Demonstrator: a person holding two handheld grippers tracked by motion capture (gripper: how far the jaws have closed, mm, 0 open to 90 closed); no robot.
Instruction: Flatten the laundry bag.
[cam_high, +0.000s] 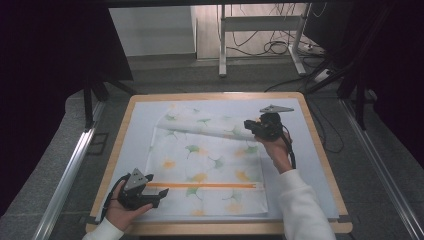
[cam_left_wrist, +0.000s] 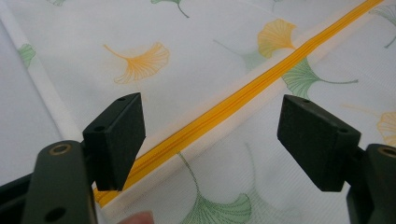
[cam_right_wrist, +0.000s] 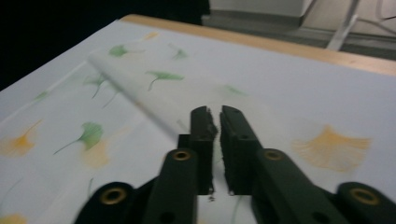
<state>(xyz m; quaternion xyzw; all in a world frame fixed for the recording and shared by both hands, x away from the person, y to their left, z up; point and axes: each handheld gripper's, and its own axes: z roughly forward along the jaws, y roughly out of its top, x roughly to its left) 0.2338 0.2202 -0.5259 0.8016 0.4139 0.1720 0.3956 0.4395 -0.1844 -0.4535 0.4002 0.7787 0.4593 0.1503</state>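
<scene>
Here, from biggest to smallest:
Table (cam_high: 320, 145): a wooden table with a pale sheet over its top.
Cloth cover (cam_high: 210, 165): white with green and orange leaf shapes. It lay flat in the middle of the table and reached close to the near edge. Its far edge was folded over.
Zip (cam_high: 205, 185): a long orange line across the cloth cover, near the table's near edge. Its left end sat just beside the left gripper.
Right gripper (cam_high: 251, 125): held in a hand over the far right part of the cloth cover. Its jaws were almost pressed together, and a thin bit of the folded cloth seemed caught between them.
Left gripper (cam_high: 156, 190): held in a hand by the near left corner. Its jaws stood wide apart, one on each side of the zip, holding nothing.
</scene>
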